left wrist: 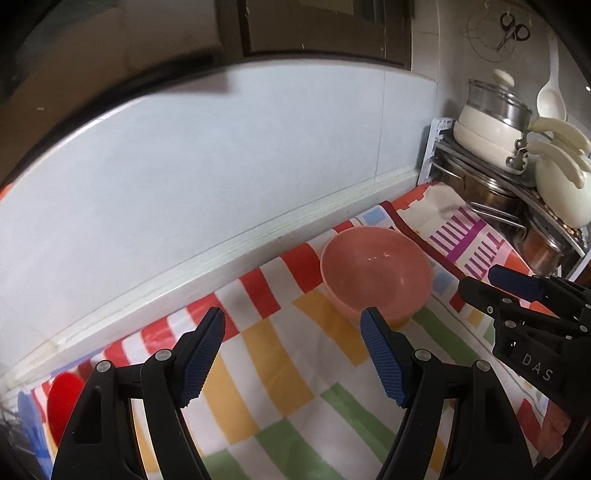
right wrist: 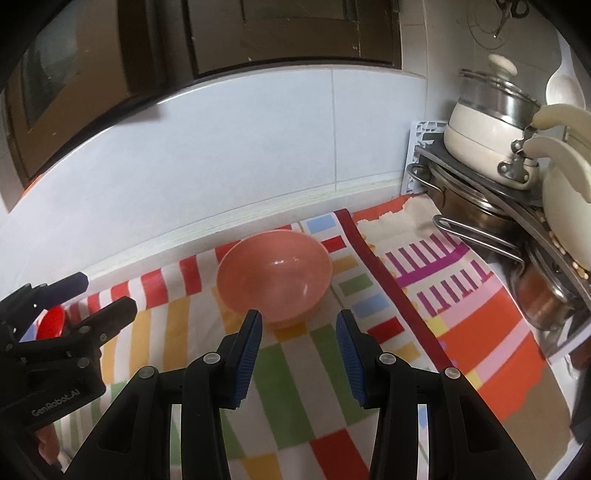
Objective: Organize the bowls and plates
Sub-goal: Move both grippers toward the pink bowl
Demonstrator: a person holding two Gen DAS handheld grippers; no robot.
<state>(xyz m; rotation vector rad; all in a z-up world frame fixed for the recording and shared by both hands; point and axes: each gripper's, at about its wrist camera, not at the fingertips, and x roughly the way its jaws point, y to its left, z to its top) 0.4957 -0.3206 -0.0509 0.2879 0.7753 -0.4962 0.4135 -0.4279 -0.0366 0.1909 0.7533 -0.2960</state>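
Note:
A pink bowl [left wrist: 376,271] [right wrist: 275,275] stands upright on a striped cloth [left wrist: 288,369] [right wrist: 295,380] near the tiled wall. My left gripper [left wrist: 293,332] is open and empty, short of the bowl and to its left. My right gripper [right wrist: 299,321] is also open with nothing between its blue pads, just in front of the bowl's base. Each gripper shows in the other's view: the right one [left wrist: 480,284] at the right edge, the left one [right wrist: 105,291] at the left edge. A red dish [left wrist: 64,406] [right wrist: 51,321] lies at the far left, partly hidden.
A metal corner rack [left wrist: 524,184] [right wrist: 498,206] at the right holds a cream pot with a glass lid [left wrist: 491,125] [right wrist: 491,122], steel pans and cream handles. The grey tiled wall [left wrist: 221,155] runs behind the cloth. Scissors [left wrist: 511,29] hang on the wall.

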